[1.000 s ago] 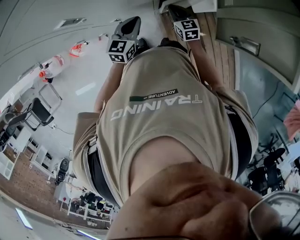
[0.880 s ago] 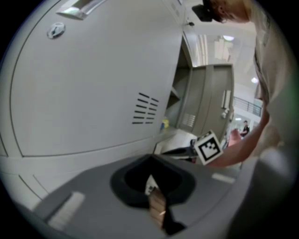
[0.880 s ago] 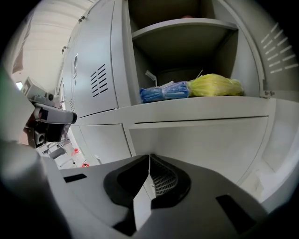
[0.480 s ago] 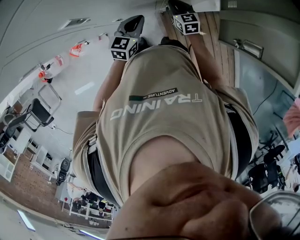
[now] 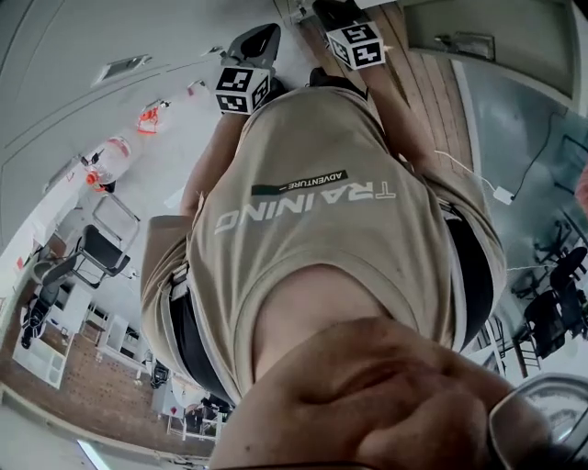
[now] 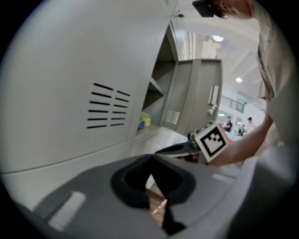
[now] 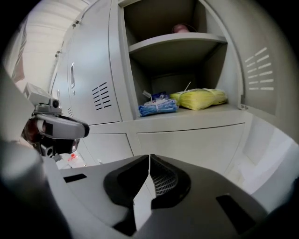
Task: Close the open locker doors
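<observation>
An open locker [image 7: 175, 70] faces the right gripper view, with a shelf [image 7: 175, 42], a blue packet [image 7: 158, 106] and a yellow bag [image 7: 201, 98] inside. Its open door [image 7: 259, 70] with vent slots hangs at the right. My right gripper [image 7: 149, 161] is shut on nothing, apart from the locker. In the left gripper view my left gripper [image 6: 150, 175] is also shut and empty, beside a closed vented door [image 6: 107, 112]; beyond it are the open compartment [image 6: 156, 93] and its door [image 6: 196, 98]. In the head view both grippers, left [image 5: 253, 50] and right [image 5: 335, 18], are held out at the top.
The person's beige shirt [image 5: 322, 229] fills most of the head view. Closed locker doors [image 7: 88, 70] line the left of the right gripper view, where the left gripper [image 7: 56, 126] shows. An office with chairs [image 5: 92, 252] lies at the head view's edges.
The head view has swung slightly, so the room has shifted around the torso. Both grippers sit a little higher in that view; both arms stay held out.
</observation>
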Available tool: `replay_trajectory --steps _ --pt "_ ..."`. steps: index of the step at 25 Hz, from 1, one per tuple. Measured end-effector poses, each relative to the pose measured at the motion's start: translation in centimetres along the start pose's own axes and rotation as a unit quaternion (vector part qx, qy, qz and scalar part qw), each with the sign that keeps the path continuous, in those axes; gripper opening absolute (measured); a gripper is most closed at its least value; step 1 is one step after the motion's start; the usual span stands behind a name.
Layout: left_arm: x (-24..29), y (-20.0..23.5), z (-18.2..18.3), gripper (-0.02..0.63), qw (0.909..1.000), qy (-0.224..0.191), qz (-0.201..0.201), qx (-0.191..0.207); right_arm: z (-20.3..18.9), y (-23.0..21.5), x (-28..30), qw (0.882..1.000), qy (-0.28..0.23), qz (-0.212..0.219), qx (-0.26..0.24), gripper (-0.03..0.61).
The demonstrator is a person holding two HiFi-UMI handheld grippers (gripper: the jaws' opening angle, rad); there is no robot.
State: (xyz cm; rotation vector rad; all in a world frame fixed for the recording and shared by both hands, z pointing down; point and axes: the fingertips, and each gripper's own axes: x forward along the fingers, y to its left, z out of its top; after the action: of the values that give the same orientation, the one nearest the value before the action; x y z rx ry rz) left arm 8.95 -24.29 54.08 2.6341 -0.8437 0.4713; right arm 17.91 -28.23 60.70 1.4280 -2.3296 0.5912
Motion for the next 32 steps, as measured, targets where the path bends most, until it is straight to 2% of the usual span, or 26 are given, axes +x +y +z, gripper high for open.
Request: replay_trajectory --steps 9,18,25,32 --pt "3.2 -8.8 0.4 -0.002 0.9945 0.012 -0.097 0.037 -2.0 -0.3 -9.5 0.999 -0.011 -0.045 0.017 0.015" --pt "6.3 -17.9 0.1 -0.002 0.9789 0.019 -0.190 0.074 -6.4 -4.9 -19.8 0.986 -0.032 -0.151 0.068 0.015" --pt "7.9 -21.4 0.7 -0.002 0.9741 0.020 -0.208 0.086 -5.7 -8.4 -25.6 0.977 -0.063 -0.195 0.066 0.015" --pt "8.4 -21.9 1.2 -0.002 0.9759 0.019 -0.200 0.086 -2.6 -9.2 -26.1 0.982 -0.085 -0.167 0.028 0.015"
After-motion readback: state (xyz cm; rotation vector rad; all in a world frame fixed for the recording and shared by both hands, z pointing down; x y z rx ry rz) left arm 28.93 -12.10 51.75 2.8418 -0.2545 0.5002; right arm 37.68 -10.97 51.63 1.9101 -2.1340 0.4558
